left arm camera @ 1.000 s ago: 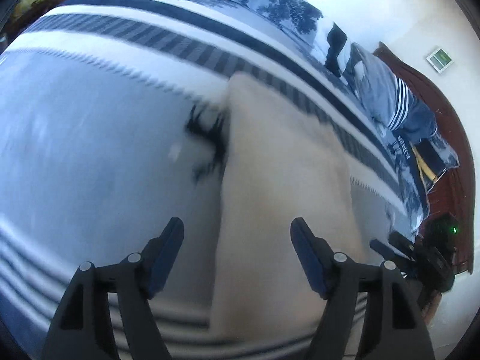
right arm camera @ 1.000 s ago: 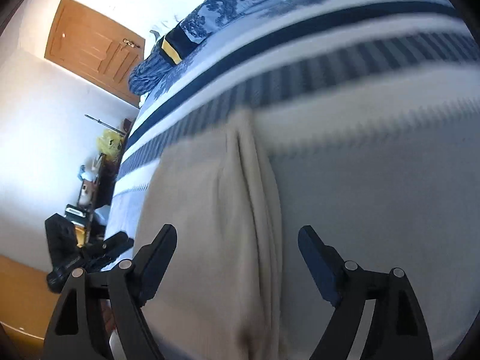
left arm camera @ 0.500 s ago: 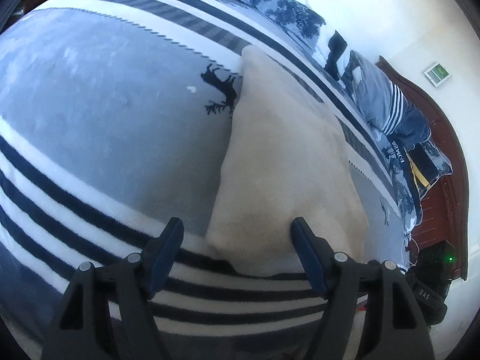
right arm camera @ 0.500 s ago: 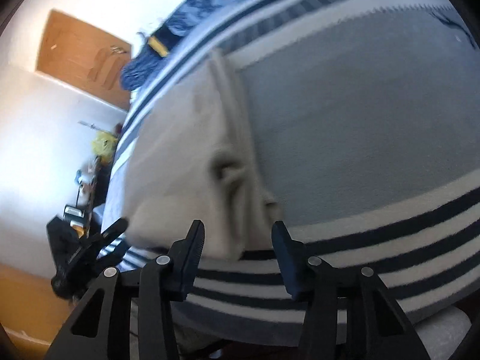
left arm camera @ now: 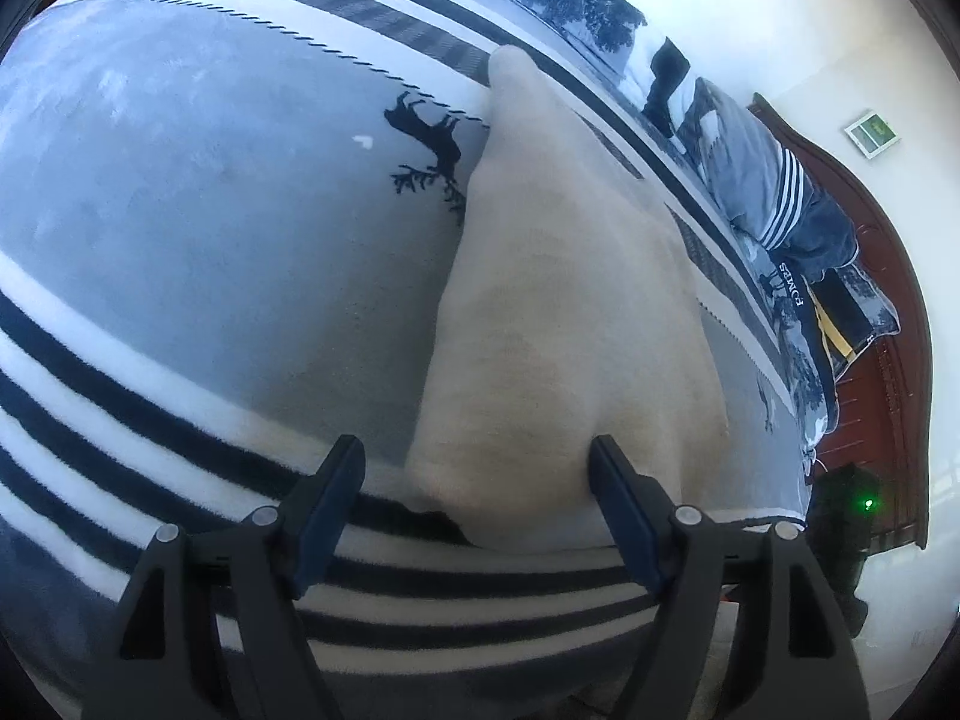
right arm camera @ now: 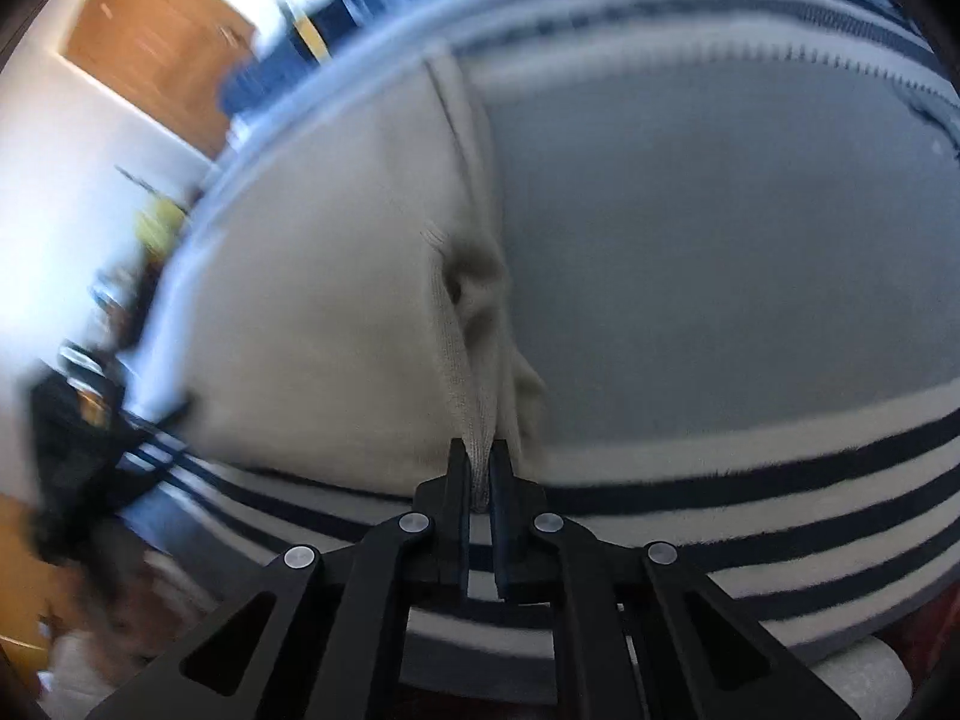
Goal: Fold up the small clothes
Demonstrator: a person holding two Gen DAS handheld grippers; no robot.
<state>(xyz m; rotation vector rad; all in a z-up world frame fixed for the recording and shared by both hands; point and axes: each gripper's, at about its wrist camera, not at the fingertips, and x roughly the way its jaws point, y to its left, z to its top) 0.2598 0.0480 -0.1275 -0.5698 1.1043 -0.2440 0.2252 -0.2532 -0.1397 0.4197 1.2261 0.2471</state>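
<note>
A cream knit garment (left arm camera: 570,312) lies folded lengthwise on a grey blanket with dark stripes (left arm camera: 210,210). My left gripper (left arm camera: 475,450) hovers over the garment's near left corner. Its jaws are opening, and the corner lies between the fingers with neither pad pressing on it. In the right wrist view the same garment (right arm camera: 336,312) shows a bunched right edge. My right gripper (right arm camera: 479,450) is shut on that ribbed edge at the near end, just above the striped border of the blanket (right arm camera: 720,270).
Blue patterned pillows (left arm camera: 756,180) and a dark wooden headboard (left arm camera: 888,300) lie at the far right. A black device with a green light (left arm camera: 852,504) stands off the bed's corner. A wooden door (right arm camera: 150,48) and dark gear (right arm camera: 66,456) are at the left.
Both grippers came down to the garment's near end. The right gripper went from wide open to shut on the garment's edge. The left stayed open.
</note>
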